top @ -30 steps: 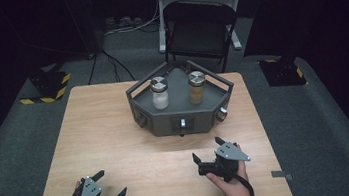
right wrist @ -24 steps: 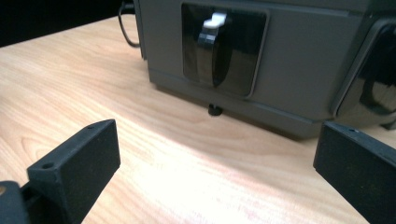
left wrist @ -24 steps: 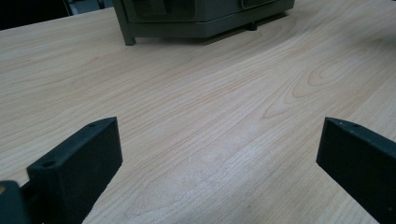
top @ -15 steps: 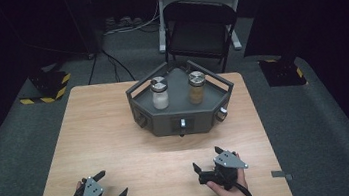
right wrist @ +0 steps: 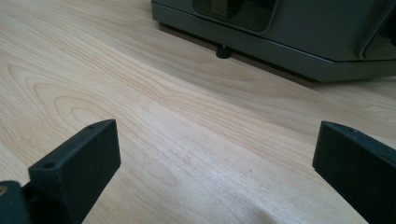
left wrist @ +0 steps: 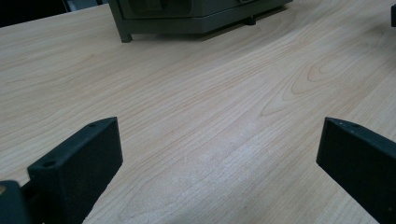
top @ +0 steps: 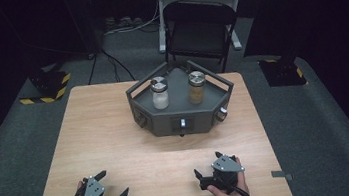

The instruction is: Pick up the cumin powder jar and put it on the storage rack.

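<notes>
Both grippers, left (top: pixel 112 185) and right (top: pixel 208 167), rest empty with jaws apart at six o'clock; next, reach toward twelve for the jars (top: pixel 160 93) on the rack (top: pixel 181 122).

High view: overhead, looking forward and down on the grey tray (top: pixel 183 122); both gripper views: low over the tabletop, close, facing that tray's base, their shared ground.

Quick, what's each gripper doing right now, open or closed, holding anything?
Left gripper: open, holding nothing, low over the table.
Right gripper: open, holding nothing, also near the table's front edge.
</notes>
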